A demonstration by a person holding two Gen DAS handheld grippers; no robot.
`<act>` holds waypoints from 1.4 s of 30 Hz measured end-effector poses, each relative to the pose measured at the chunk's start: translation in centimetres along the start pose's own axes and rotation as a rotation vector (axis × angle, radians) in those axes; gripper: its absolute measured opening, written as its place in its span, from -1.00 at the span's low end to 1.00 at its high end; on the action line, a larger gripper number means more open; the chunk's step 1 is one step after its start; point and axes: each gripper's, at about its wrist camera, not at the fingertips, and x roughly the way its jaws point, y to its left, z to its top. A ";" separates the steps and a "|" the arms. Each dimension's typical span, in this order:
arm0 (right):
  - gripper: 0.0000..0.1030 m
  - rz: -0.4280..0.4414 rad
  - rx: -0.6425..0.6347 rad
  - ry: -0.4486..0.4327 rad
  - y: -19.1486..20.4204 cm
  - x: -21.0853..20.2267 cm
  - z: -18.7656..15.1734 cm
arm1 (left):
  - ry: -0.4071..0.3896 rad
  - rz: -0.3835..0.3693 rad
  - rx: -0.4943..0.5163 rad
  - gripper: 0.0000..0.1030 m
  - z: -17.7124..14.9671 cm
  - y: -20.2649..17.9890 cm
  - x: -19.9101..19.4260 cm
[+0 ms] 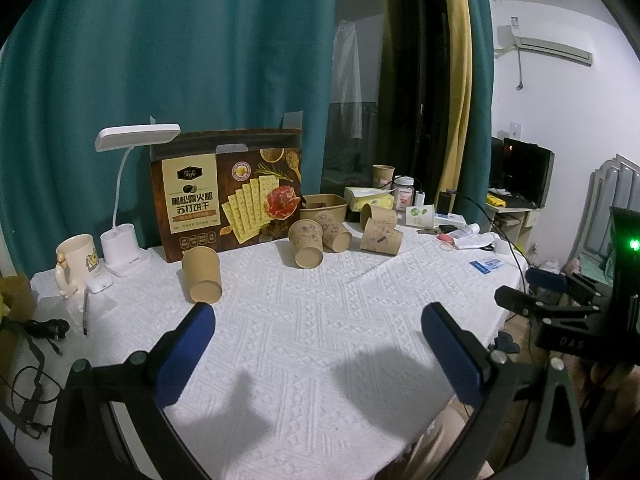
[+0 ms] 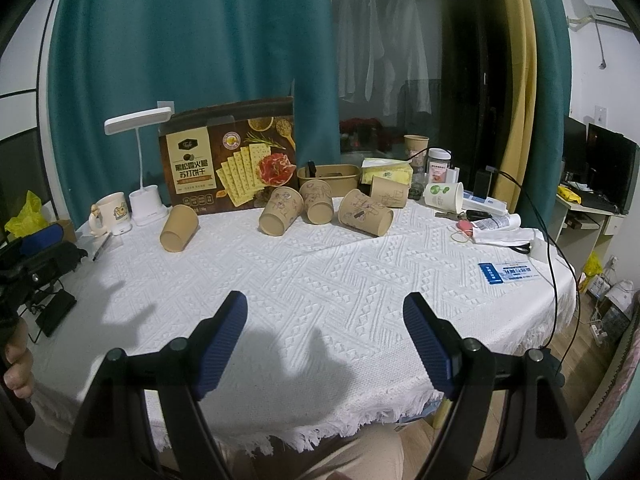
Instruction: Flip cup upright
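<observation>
Now both are hovering released: left hand-held gripper, right hand-held gripper, while the plain cup is lying tipped on the surface.

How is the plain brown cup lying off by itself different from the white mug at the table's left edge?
The plain brown cup lies tipped over with its open mouth toward the camera; the white mug stands upright. The cup has no handle and no print; the mug has a handle and a yellow cartoon picture. Both sit on the white tablecloth, near the desk lamp.
</observation>
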 end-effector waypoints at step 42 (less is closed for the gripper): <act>0.52 0.002 -0.007 -0.003 0.4 -0.3 0.4 | -0.002 0.003 0.005 0.99 1.0 0.3 -0.8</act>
